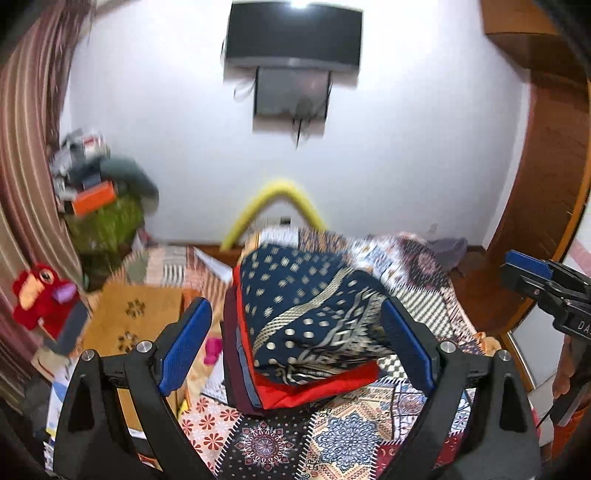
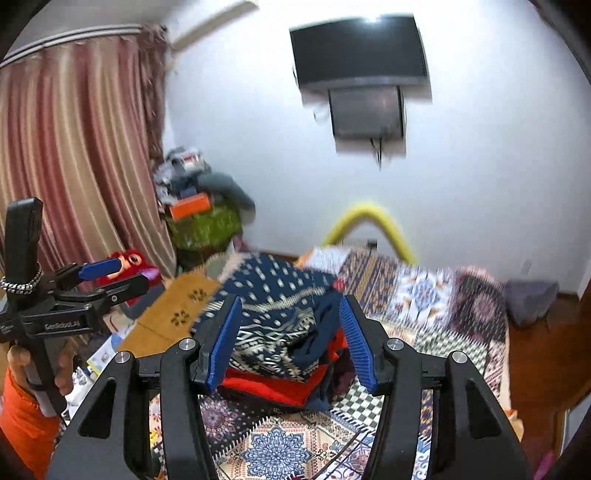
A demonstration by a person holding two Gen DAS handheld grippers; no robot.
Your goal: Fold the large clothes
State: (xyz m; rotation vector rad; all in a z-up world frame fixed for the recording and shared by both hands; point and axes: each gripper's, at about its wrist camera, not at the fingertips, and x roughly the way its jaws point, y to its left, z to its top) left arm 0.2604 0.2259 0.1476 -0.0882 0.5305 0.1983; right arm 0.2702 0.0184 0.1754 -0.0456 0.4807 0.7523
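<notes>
A folded navy cloth with gold dots and patterned border [image 1: 306, 314] lies on top of a folded red cloth [image 1: 314, 387] and darker folded pieces, a stack on the patterned bedspread [image 1: 332, 443]. My left gripper [image 1: 295, 343] is open, its blue pads wide on either side of the stack, not touching it. In the right wrist view the same stack [image 2: 280, 314] lies between the open blue pads of my right gripper [image 2: 291, 343]. The right gripper also shows at the right edge of the left wrist view [image 1: 532, 273]; the left gripper shows at the left of the right wrist view [image 2: 110, 277].
A wall-mounted TV [image 1: 293, 35] hangs above the bed's far end. A yellow foam tube [image 1: 273, 206] arches at the wall. A red plush toy [image 1: 40, 295], a cluttered pile [image 1: 99, 192] and a curtain [image 2: 74, 147] stand left. A wooden wardrobe [image 1: 546, 166] stands right.
</notes>
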